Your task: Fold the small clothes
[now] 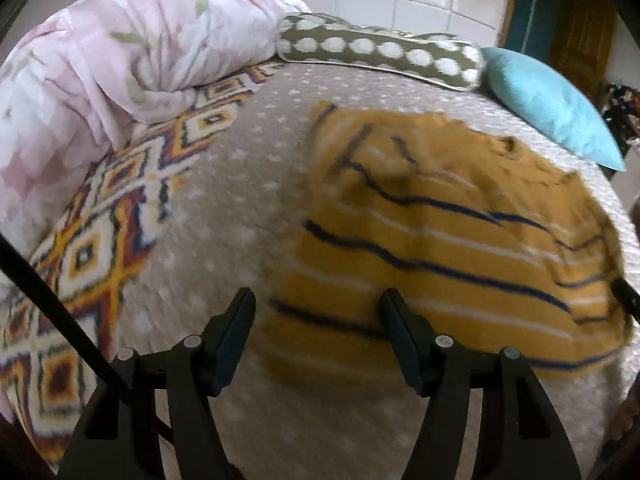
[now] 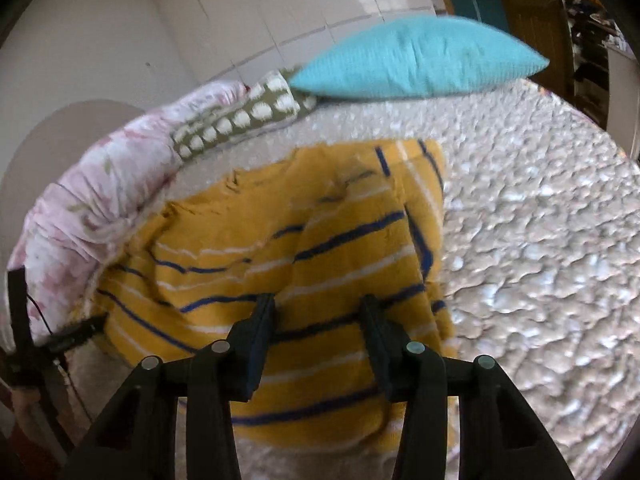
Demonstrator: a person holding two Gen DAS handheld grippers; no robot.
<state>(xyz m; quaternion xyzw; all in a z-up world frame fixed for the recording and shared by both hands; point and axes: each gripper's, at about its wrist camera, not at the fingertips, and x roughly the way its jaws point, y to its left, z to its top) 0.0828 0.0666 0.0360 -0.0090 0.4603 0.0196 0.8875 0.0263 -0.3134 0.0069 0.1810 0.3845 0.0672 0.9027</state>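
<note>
One small garment is in view: a mustard-yellow top [image 1: 460, 240] with thin blue and white stripes, lying rumpled on the pale, bumpy bedspread [image 2: 540, 240]. Two pillows sit along the far edge of the bed, an olive one with white spots [image 1: 380, 50] and a turquoise one [image 2: 420, 60], just beside each other. One bundled pink floral quilt [image 1: 100, 80] fills the far left, and one patterned blanket with diamond shapes [image 1: 100, 232] runs down the left side below it.

The left gripper [image 1: 316, 312] hangs over the near left edge of the top, jaws spread wide and empty. The right gripper [image 2: 318, 316] hangs over the top's near middle, jaws likewise apart with nothing between them; whether its tips touch the cloth cannot be told.

To the right of the top the bedspread stretches bare and wide; between the top and the patterned blanket lies a narrower bare strip. The top's left edge comes close to the quilt in the right wrist view.

Both views are motion-blurred, so the top's sleeves and neckline are hard to make out, and its near hem is partly hidden behind the right gripper's fingers
</note>
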